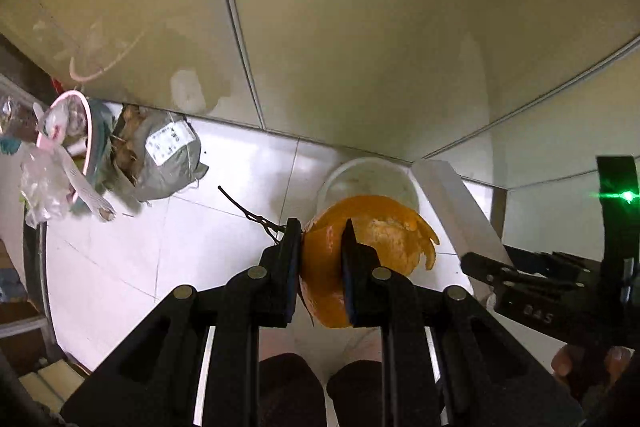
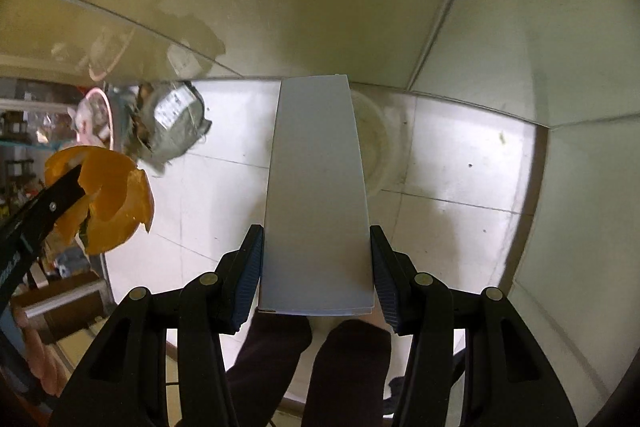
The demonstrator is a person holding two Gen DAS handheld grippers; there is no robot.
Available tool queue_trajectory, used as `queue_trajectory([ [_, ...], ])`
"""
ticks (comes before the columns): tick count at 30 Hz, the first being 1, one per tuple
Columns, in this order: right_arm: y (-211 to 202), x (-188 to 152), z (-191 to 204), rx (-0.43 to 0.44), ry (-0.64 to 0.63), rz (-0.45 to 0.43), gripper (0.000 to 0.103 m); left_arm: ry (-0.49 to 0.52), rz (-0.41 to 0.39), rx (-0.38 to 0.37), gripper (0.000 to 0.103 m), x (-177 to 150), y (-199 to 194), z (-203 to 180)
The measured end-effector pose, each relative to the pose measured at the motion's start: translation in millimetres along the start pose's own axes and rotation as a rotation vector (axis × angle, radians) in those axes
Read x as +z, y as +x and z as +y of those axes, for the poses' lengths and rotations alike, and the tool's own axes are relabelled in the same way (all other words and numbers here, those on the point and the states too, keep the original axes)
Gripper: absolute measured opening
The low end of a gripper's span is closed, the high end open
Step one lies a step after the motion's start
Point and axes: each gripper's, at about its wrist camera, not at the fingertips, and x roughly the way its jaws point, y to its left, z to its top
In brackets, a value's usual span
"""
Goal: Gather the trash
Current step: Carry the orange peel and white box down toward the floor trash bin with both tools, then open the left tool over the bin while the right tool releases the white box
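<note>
Orange peel [image 1: 360, 259], curled and hollow, is clamped between the pads of the left gripper [image 1: 320, 259], its torn edge rising past the fingertips. A flat white box [image 2: 316, 195] is pinched by its long sides in the right gripper [image 2: 316, 267] and extends forward beyond the fingers. Directly ahead of both grippers, partly hidden by their loads, a white bucket [image 1: 372, 175] stands on the pale tiled floor [image 1: 180, 227] against the wall. Farther left of the left gripper lie a grey parcel bag [image 1: 168, 155] and a pink-rimmed bin [image 1: 80, 139] overflowing with plastic.
</note>
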Motion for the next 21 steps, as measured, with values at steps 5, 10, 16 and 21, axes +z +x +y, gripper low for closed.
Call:
queue_trajectory([
  [5,7.8,15.8,-6.8,0.049,-0.004,-0.005,0.048,-0.015,0.016,-0.01,0.017,1.9,30.3,-6.5],
  [10,-5.1,20.6,-11.6,-0.017,-0.008,-0.072,0.051,-0.005,0.066,-0.053,0.017,6.9,59.2,-26.4],
  [16,-43.1,10.9,-31.0,-0.028,0.021,-0.12,0.052,0.029,0.111,-0.117,0.033,18.2,72.0,-52.1],
  [21,-74.9,7.8,-31.5,-0.042,0.03,-0.157,0.052,0.058,0.132,-0.126,0.039,21.7,56.5,-67.9],
])
